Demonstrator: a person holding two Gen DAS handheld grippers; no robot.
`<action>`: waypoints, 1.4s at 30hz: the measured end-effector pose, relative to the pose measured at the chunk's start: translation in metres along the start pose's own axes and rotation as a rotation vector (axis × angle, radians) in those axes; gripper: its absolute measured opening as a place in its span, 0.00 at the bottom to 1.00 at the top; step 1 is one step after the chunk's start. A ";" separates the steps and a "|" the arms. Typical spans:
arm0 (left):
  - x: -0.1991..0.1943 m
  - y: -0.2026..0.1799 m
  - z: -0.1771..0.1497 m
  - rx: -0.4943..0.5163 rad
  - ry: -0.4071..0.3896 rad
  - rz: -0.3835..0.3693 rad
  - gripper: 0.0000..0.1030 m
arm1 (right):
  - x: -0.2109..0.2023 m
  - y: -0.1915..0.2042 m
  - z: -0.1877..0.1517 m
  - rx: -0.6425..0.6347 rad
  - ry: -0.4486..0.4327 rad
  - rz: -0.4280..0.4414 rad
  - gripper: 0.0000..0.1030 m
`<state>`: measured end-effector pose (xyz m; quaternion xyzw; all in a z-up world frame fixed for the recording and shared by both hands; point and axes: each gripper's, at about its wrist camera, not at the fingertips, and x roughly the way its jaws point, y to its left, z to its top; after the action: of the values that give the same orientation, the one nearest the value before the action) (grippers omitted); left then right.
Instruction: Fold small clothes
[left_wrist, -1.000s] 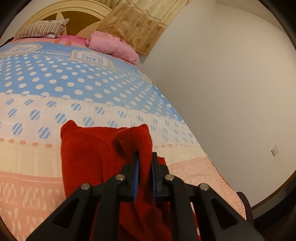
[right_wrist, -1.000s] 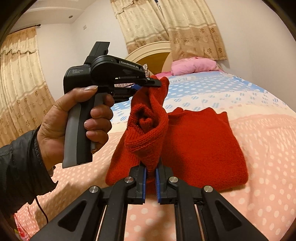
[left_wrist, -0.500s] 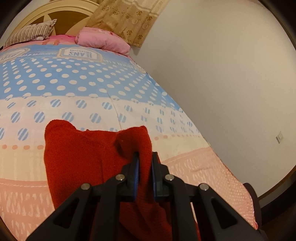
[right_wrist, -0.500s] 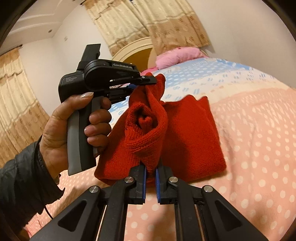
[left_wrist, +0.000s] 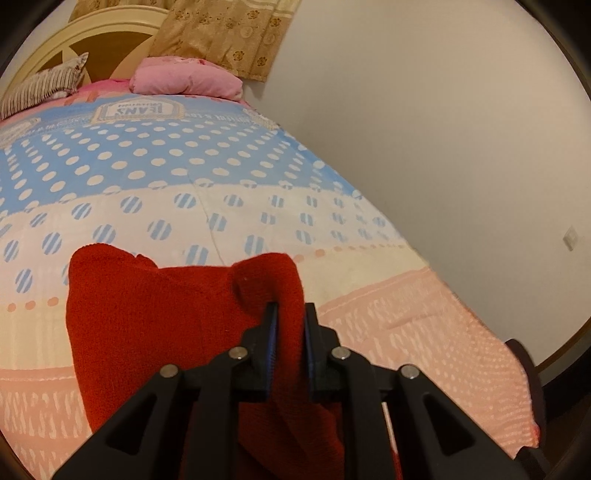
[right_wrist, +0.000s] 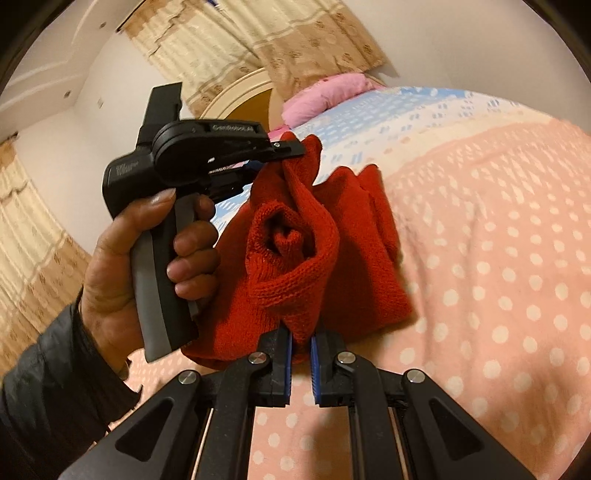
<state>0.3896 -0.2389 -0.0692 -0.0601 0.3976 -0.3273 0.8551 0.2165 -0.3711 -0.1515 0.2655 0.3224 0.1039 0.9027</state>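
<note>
A red knit garment (left_wrist: 155, 314) lies partly on the bed, with one edge lifted. My left gripper (left_wrist: 288, 325) is shut on a raised fold of it. In the right wrist view the same garment (right_wrist: 295, 254) hangs bunched between both grippers. My right gripper (right_wrist: 300, 343) is shut on its lower edge. The left gripper (right_wrist: 284, 149), held in a hand, pinches the upper corner above it. The rest of the garment (right_wrist: 369, 236) rests on the bedspread.
The bed (left_wrist: 184, 166) has a blue, cream and pink dotted bedspread. A pink pillow (left_wrist: 184, 79) and a striped pillow (left_wrist: 40, 86) lie by the headboard (left_wrist: 96, 40). A white wall (left_wrist: 443, 129) runs along the bed's right edge. Curtains (right_wrist: 258, 44) hang behind.
Both grippers have kept their hold and carried the lifted edge across the garment toward its far side. The flat part looks narrower in the right wrist view, which has also tilted.
</note>
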 end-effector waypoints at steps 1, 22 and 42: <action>0.000 -0.001 -0.001 -0.001 0.001 -0.003 0.14 | -0.001 -0.003 0.001 0.021 -0.002 0.006 0.07; -0.059 0.043 -0.087 0.105 -0.051 0.186 0.59 | 0.001 -0.032 0.000 0.170 0.024 0.046 0.08; -0.076 0.062 -0.103 0.024 -0.158 0.134 0.98 | 0.057 -0.002 0.099 -0.116 0.108 -0.218 0.12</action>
<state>0.3117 -0.1281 -0.1126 -0.0489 0.3280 -0.2683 0.9044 0.3232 -0.3930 -0.1184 0.1704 0.3908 0.0378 0.9038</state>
